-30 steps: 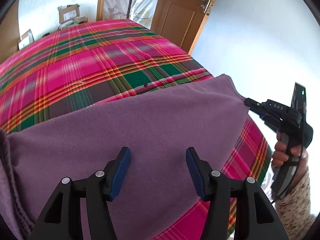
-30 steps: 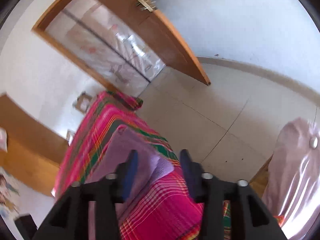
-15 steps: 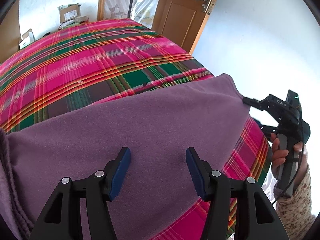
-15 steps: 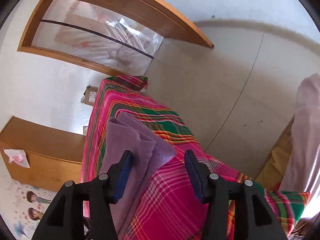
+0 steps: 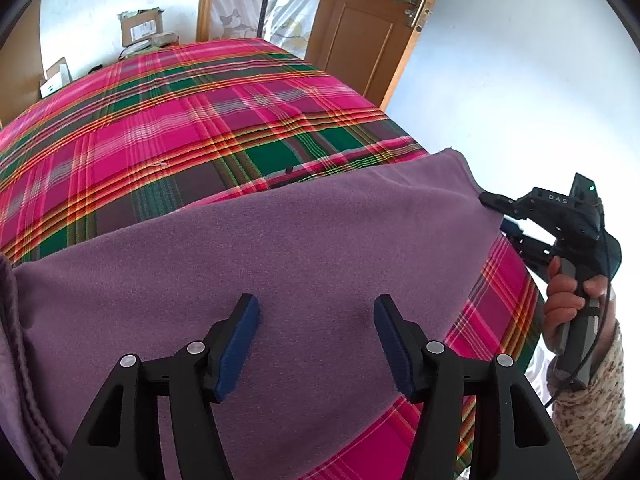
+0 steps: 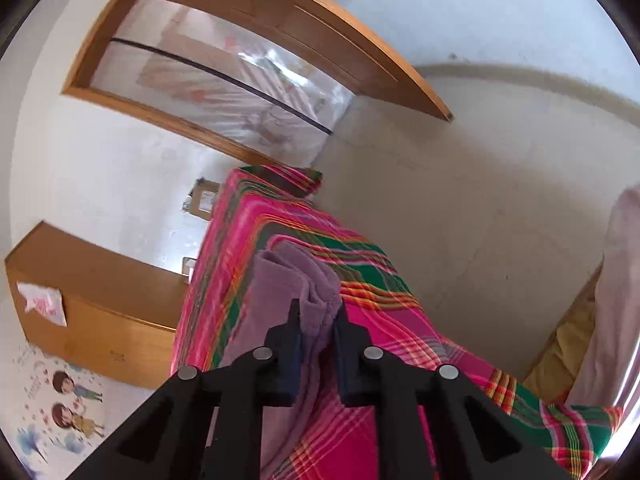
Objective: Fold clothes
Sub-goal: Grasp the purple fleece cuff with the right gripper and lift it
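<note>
— Purple garment (image 5: 280, 264): where does it lie?
— Spread across the plaid bed (image 5: 168, 120), reaching its right edge.
— The right gripper (image 6: 316, 316)?
— Its jaws have just been closing; they now pinch the garment's corner at that edge.
— And the left gripper (image 5: 316, 336)?
— Spread wide above the cloth, holding nothing.

The right hand-held gripper (image 6: 317, 316) has just been closing: its jaws, which stood wide with the corner of the purple garment (image 6: 304, 288) lying ahead between them, are now drawn in on that corner, the pads pressing the folded edge from both sides. Seen from the left wrist, its tip now sits against the garment's far right corner, having tilted slightly.
</note>
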Motion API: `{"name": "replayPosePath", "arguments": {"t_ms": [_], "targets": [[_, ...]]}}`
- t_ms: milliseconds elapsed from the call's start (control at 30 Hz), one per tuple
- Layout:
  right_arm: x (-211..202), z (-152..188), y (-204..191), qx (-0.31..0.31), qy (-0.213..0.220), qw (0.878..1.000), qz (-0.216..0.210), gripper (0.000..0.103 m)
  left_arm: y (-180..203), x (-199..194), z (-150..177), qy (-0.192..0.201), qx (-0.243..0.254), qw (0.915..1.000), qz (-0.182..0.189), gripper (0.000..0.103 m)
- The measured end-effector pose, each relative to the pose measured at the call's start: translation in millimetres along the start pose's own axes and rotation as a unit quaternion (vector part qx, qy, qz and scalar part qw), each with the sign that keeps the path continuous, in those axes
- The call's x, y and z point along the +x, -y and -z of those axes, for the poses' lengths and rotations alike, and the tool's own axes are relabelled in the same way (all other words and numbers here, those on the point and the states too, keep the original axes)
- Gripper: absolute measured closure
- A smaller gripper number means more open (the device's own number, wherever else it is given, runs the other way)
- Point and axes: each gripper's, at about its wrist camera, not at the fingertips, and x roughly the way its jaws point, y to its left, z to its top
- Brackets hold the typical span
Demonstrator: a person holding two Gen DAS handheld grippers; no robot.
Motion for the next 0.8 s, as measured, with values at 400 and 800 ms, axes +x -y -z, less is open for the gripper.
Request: {"name": "replayPosePath", "arguments": {"t_ms": [400, 800], "targets": [[8, 2, -11, -0.062, 0.006, 0.996, 0.065, 0.090, -1, 1, 2, 0.002, 0.000, 1.0000, -0.001, 0.041], [-3, 15, -60, -0.189, 0.046, 0.977, 0.092, 0.090, -3, 3, -10, -0.022, -0.047, 0.9968, 0.060, 0.041]]}}
